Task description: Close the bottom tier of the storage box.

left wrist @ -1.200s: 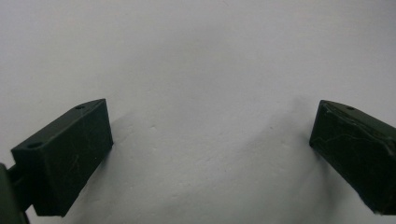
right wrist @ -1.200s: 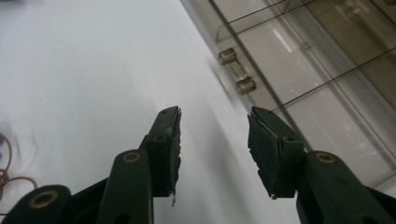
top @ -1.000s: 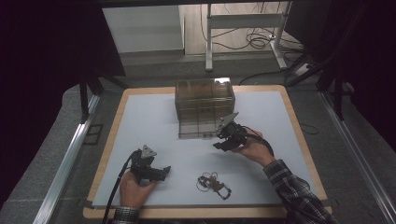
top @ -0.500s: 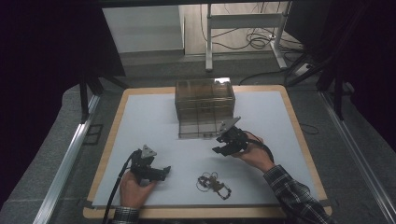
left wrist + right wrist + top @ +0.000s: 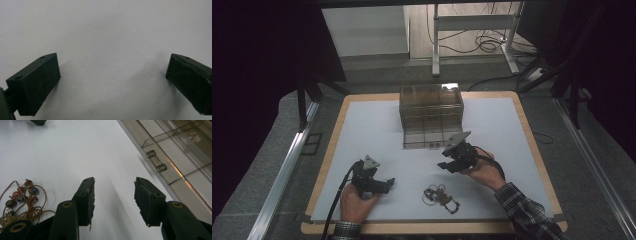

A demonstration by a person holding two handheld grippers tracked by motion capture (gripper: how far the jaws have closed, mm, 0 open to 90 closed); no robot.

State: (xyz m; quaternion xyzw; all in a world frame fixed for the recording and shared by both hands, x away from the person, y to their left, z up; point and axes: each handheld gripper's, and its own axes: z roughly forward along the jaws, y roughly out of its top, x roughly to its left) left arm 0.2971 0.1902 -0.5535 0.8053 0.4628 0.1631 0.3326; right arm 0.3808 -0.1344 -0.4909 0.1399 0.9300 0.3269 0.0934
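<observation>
A beaded cord necklace (image 5: 439, 196) lies in a loose tangle on the white table mat (image 5: 362, 130), near the front edge and between the 2 hands. In the right gripper view the necklace (image 5: 21, 200) shows thin brown cord, small red and blue beads and a brass-coloured piece, just beside the left jaw and not touching it.

The right gripper (image 5: 447, 164) hovers just behind and to the right of the necklace, its 2 jaws parted with only bare mat between them. Close behind it stands a clear smoky acrylic drawer box (image 5: 431, 107), its bottom drawer (image 5: 428, 138) pulled out toward the person. The right gripper view shows the drawer's clear front with a small cylindrical handle (image 5: 156, 161).

The left gripper (image 5: 387, 183) rests low over the mat, to the left of the necklace and apart from it. Its 2 jaws stand wide apart, holding nothing.
</observation>
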